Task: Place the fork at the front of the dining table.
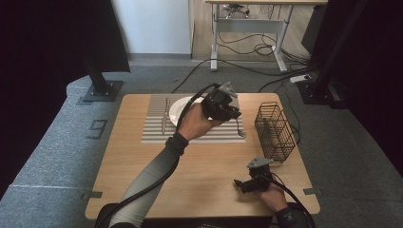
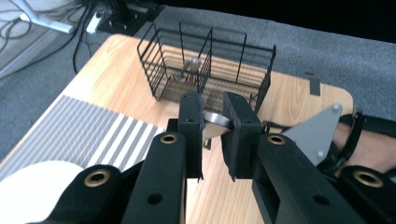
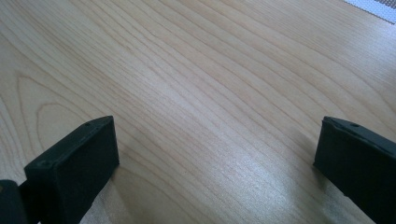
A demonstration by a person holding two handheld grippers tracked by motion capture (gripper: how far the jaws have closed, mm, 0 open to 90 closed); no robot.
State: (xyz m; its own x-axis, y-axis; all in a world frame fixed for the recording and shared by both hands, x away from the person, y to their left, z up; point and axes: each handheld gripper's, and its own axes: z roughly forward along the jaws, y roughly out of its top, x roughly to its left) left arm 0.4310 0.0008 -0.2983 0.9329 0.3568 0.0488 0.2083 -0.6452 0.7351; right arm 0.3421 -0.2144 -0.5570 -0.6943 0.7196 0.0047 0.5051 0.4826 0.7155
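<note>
A grey carpeted room holds a wooden table (image 1: 142, 166) with a striped placemat (image 1: 157, 128), a white plate (image 1: 177, 110) and a black wire caddy (image 2: 205, 65). The left hand-held gripper (image 2: 213, 122) is clamped on a metal utensil (image 2: 215, 118), lifted over the mat and facing the caddy. Thin, stiff, light and slick steel: best pinched across the handle. The right hand-held gripper (image 3: 215, 154) rests wide open, empty. No readable writing
</note>
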